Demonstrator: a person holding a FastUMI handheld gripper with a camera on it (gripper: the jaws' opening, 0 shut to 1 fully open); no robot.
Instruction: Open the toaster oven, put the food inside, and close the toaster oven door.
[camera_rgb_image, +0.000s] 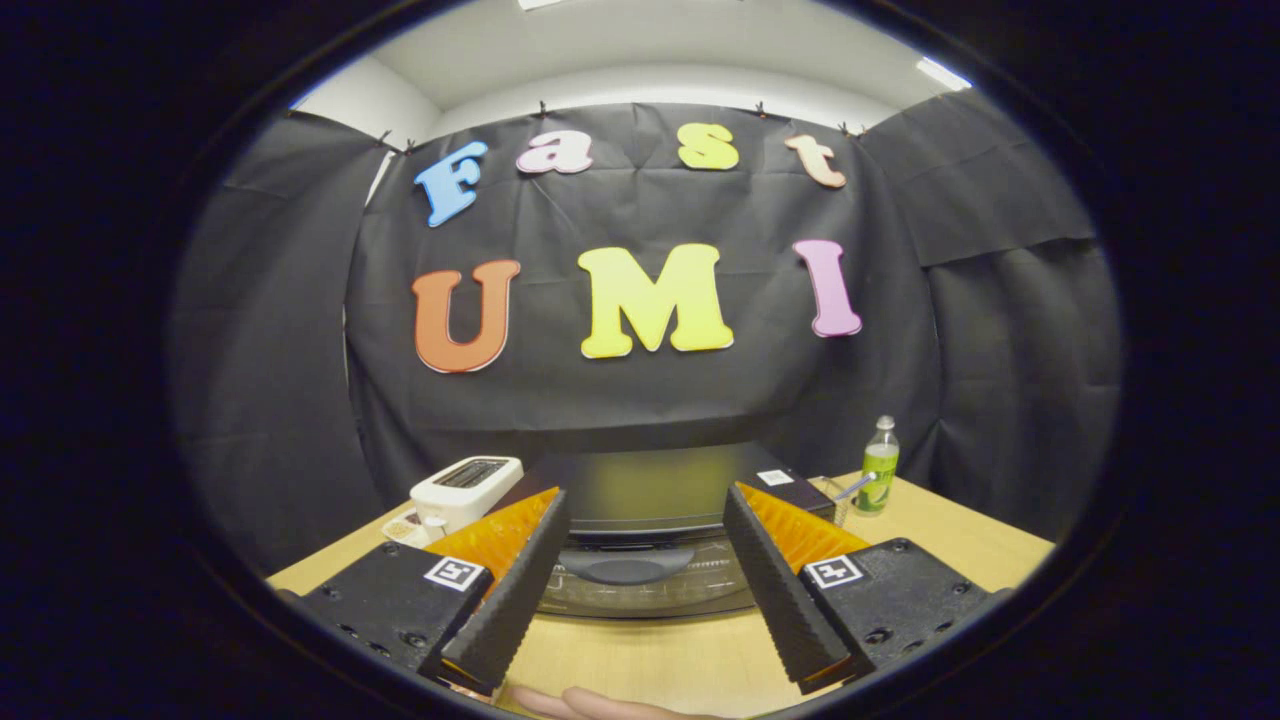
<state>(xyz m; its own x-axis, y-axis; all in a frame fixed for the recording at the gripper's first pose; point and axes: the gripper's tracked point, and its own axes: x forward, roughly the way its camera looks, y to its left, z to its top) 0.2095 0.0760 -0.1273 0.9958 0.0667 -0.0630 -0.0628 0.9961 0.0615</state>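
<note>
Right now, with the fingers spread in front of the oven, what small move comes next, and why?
Probably ease forward and down toward the door handle: the toaster oven door looks shut, and the gripper is open, holding nothing, with the handle just ahead between its fingers.

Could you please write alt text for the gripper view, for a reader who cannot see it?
The gripper, its fingers spread open and empty, faces a closed toaster oven just ahead on a wooden table. A white toaster stands to the oven's left, a bottle to its right, and a hand lies below the fingers.
</note>
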